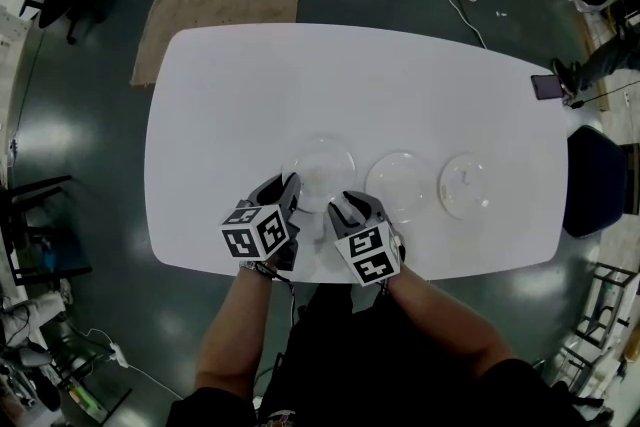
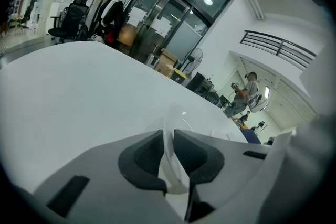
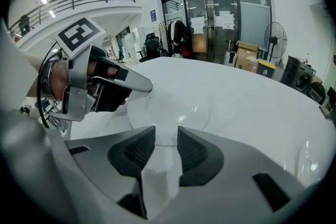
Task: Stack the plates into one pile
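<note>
My left tongs (image 2: 169, 136) are clamped on the near rim of the leftmost clear plate (image 1: 322, 160). The thin glassy edge runs up between the two dark pads with no gap on either side. My right tongs (image 3: 166, 131) stand narrowly parted, and the same plate's rim lies right at their mouth. I cannot tell whether the pads touch it, and I judge that they have no grip on it. Both tongs come at this plate from my side of the bench (image 1: 250, 95), close beside each other, the left on the rim's left part and the right on its right part.

The three plates lie in a row along the near side of the bench, running left to right. The middle plate (image 1: 402, 183) sits just beside the one I hold, on its right and clear of it. The rightmost plate (image 1: 468, 183) is near the middle one, further right again. So the pile has to grow rightward from my left tongs, across the front of my right tongs. My right tongs are the nearer to the middle plate. The plates are round, so no axis matters, only keeping the held one level as it crosses.
</note>
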`<state>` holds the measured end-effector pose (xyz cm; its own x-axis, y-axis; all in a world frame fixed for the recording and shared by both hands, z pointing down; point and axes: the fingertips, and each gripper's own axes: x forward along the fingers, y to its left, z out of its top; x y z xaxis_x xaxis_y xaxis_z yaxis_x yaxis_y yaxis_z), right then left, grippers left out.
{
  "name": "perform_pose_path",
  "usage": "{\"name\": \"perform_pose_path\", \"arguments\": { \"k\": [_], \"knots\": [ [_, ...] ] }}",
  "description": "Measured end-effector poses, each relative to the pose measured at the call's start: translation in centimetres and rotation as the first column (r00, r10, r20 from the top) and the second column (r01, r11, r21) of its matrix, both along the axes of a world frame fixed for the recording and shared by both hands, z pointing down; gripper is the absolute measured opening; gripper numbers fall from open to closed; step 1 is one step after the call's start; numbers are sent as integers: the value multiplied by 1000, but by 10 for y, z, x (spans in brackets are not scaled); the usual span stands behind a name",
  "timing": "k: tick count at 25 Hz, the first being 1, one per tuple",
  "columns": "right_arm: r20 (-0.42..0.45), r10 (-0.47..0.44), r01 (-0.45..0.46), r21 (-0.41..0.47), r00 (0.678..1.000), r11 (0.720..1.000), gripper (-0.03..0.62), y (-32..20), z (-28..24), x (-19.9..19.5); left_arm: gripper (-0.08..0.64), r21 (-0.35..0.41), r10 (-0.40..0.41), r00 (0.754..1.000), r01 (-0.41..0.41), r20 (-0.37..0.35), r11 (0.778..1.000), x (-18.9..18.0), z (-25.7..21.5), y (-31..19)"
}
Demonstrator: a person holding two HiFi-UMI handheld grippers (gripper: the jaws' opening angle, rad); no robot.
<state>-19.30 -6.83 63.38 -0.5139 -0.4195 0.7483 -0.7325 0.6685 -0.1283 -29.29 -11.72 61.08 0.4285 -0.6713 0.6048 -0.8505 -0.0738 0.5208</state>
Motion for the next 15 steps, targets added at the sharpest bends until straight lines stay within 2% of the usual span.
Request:
{"name": "perform_pose_path", "arguments": {
  "k": [5,12,15],
  "knots": [
    [23,22,-22,-6,999,1000,144,1,-5,1,57,-6,-32,997,32,-65,999,-3,-4,1],
    [45,28,-30,33,999,999,144,1,-24,4,35,-4,-69,985,70,-160,998,-4,-18,2],
    [55,32,-35,47,998,998,144,1,-32,5,29,7,-73,982,75,-174,997,-4,-25,3]
  ]
}}
